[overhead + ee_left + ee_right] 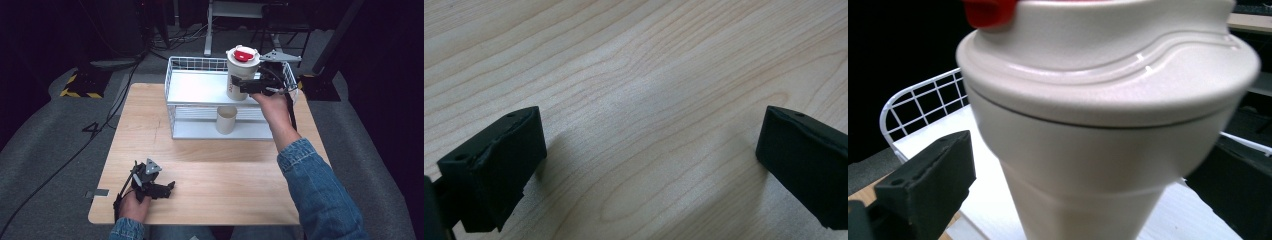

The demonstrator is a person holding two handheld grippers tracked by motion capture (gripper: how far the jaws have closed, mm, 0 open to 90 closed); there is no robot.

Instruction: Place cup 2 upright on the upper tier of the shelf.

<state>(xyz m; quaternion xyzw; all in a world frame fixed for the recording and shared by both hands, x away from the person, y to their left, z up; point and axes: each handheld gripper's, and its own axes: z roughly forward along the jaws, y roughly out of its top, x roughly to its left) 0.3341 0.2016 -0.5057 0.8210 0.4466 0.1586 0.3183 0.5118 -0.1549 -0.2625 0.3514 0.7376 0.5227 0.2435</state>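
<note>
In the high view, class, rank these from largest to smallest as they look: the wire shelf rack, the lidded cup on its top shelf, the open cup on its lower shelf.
1. Wire shelf rack
2. Lidded cup, taller, though nearer the camera
3. Open cup

Grey carpet (45, 125), dark room, wooden table (210, 185)

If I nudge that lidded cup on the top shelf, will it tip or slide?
The cup is tall, narrower at its base than at the lid, so it probably tips before it slides. Its wall looks smooth and stiff, possibly slippery for the right gripper, whose jaws stand apart around it. The shelf looks flat and slick.
</note>
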